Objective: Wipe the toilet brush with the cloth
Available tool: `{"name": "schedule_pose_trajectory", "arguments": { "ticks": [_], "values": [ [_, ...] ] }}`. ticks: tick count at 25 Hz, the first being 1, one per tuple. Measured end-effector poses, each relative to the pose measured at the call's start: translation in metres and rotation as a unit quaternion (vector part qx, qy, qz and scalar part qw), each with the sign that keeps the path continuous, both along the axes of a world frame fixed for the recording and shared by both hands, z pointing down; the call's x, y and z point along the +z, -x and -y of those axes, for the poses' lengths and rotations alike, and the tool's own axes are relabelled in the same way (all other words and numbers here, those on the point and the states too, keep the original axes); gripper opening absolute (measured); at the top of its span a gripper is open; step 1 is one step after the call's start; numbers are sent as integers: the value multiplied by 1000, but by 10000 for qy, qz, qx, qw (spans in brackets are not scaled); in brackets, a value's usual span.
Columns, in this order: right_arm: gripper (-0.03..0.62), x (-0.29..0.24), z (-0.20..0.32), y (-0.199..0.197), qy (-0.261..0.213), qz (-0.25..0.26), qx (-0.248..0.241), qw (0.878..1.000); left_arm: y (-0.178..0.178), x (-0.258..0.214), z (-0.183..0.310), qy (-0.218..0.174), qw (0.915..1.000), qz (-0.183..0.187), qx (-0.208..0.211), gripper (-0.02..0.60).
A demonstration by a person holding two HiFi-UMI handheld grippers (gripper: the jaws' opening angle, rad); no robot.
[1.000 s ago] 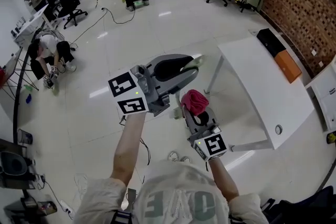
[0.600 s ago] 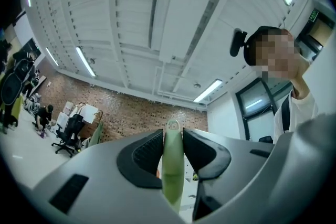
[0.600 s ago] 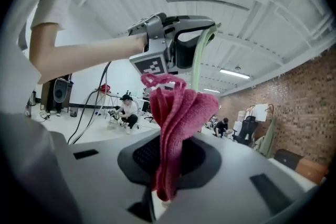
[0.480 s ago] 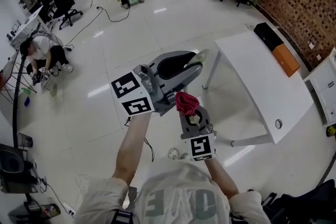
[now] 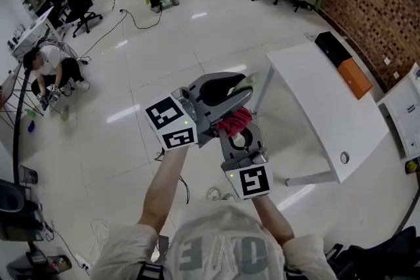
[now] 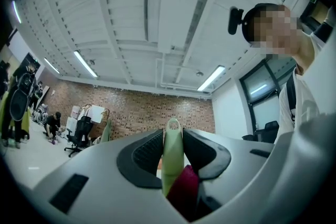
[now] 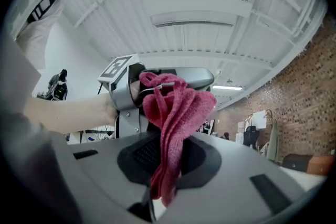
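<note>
The right claw, clamped on the cloth, has risen toward 12 o'clock until the cloth lies against the brush pinched in the left claw, so wiping can start.

large pale letters on the person's shirt, upside down, not clearly legible
</note>
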State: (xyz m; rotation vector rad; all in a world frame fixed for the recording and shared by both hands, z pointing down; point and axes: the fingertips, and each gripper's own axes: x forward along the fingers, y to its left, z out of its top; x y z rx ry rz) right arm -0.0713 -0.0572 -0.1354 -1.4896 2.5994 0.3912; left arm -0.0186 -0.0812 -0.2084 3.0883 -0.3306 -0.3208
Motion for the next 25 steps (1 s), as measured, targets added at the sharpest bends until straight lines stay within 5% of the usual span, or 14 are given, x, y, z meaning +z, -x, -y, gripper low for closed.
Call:
{"name": "schedule_pose_trajectory", "arguments": {
  "ticks": [11,16,21,25],
  "values": [
    [31,4,-8,-4,-42,244,-96,9996,5,9,2,82,9994,-268,202,123],
    [31,75,-34,-34,455,-1014,-56,9938,0,15,21,120,9984,-480,268,123],
    [31,120,-22,-82,1612,96,839,9833,26,25,23,8,9962,-737,460,123],
    [31,119,-6,-111,1648,178,1113,9799,24,36,23,-35,9929,-821,859,123]
  ]
}}
